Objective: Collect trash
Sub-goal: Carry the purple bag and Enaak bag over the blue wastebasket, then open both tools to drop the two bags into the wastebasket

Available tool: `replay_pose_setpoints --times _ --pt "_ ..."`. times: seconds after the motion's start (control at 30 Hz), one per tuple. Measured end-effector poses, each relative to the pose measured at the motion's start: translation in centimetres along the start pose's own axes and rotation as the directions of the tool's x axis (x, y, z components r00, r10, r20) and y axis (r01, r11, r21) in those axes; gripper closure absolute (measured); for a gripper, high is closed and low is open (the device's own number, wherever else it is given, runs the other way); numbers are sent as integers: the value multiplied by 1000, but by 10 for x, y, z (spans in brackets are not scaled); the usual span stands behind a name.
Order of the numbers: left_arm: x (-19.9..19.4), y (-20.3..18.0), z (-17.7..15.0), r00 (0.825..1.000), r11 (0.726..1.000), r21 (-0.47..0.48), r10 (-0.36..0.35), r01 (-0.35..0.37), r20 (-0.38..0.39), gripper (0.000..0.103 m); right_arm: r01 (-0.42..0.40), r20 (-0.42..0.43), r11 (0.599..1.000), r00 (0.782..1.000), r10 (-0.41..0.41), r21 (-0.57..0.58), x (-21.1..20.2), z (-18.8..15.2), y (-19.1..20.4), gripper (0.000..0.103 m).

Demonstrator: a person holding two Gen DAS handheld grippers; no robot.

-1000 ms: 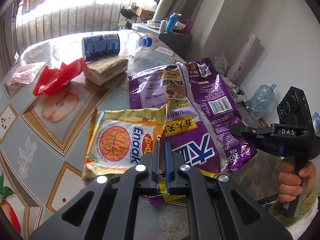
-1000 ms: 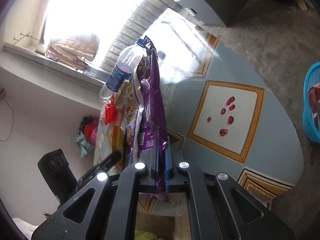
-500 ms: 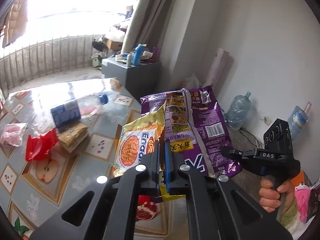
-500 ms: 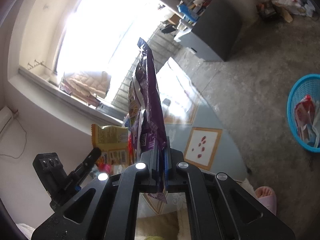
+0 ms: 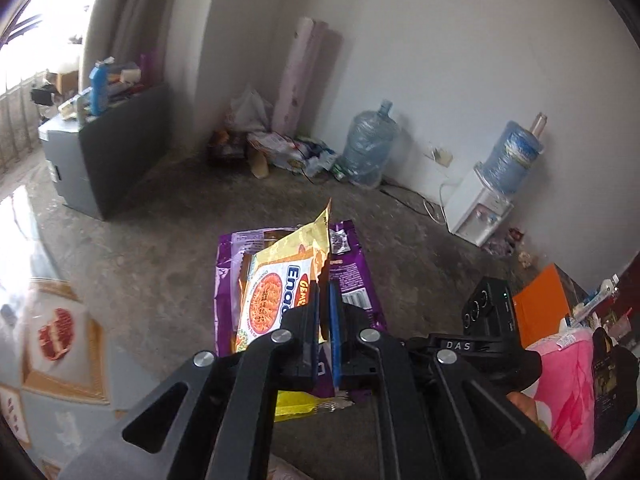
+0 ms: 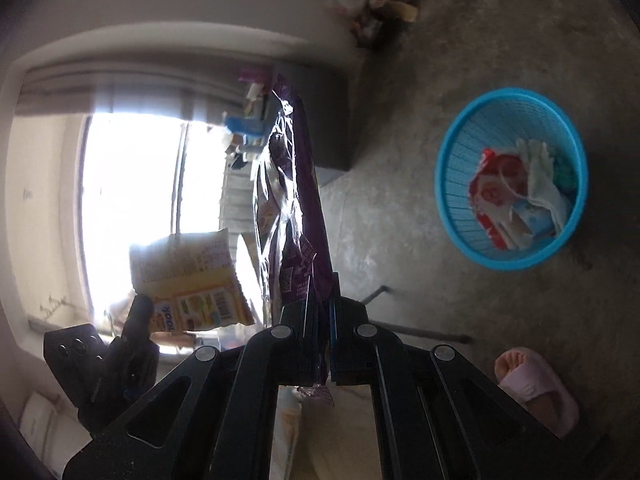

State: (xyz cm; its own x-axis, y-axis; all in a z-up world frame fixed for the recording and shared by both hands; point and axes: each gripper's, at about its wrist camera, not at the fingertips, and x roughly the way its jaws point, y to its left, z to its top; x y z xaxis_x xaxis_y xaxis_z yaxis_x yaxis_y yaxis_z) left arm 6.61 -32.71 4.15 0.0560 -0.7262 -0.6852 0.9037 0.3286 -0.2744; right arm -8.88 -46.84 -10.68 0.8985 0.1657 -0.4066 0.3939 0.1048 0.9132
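You are mid-carry, both hands loaded and off the table: your left gripper (image 5: 323, 300) is clamped on the yellow noodle wrapper (image 5: 280, 280), which stands up ahead of its tips, and your right gripper (image 6: 320, 308) is pinched shut on the purple snack bag (image 6: 296, 184), seen edge-on rising straight from its jaws. The blue basket (image 6: 452, 200), already holding trash, sits on the concrete floor ahead and to the right of the right gripper, well apart. Next, by the look of it: bring each wrapper over the basket's rim, then release. Both grippers angle downward toward the floor, the right rolled hard onto its side.
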Motion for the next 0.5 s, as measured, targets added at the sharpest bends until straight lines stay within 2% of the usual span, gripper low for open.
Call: replay_pose_setpoints --times 0.1,0.2,0.23,0.3,0.33,0.37,0.4,0.47,0.5 --pt "70 -5 9 993 1000 9 -18 19 -115 99 32 9 993 999 -33 116 8 18 -42 100" --pt "136 -8 9 978 1000 25 0 6 -211 98 87 -7 979 996 -88 186 24 38 -79 99" --pt "154 -9 7 972 1000 24 -5 11 -237 98 118 -8 972 993 -119 205 29 44 -93 96" --pt "200 -7 0 947 999 36 0 12 -321 95 176 -15 961 984 -177 214 43 59 -115 92" --pt "218 -8 -4 932 999 36 -2 16 -363 89 235 -37 947 972 -232 219 52 67 -129 82" --pt "238 -6 -8 913 999 31 7 6 -407 85 302 -51 928 953 -299 217 56 70 -138 66" --pt "256 -5 -13 896 1000 27 25 -14 -443 79 369 -58 910 929 -365 191 63 77 -146 60" --pt "274 -3 -17 884 999 16 47 -45 -465 79 516 -53 849 856 -514 114 70 84 -158 58" --pt "277 -1 -17 885 999 0 48 -54 -463 78 582 -44 809 813 -580 86 72 86 -161 61"
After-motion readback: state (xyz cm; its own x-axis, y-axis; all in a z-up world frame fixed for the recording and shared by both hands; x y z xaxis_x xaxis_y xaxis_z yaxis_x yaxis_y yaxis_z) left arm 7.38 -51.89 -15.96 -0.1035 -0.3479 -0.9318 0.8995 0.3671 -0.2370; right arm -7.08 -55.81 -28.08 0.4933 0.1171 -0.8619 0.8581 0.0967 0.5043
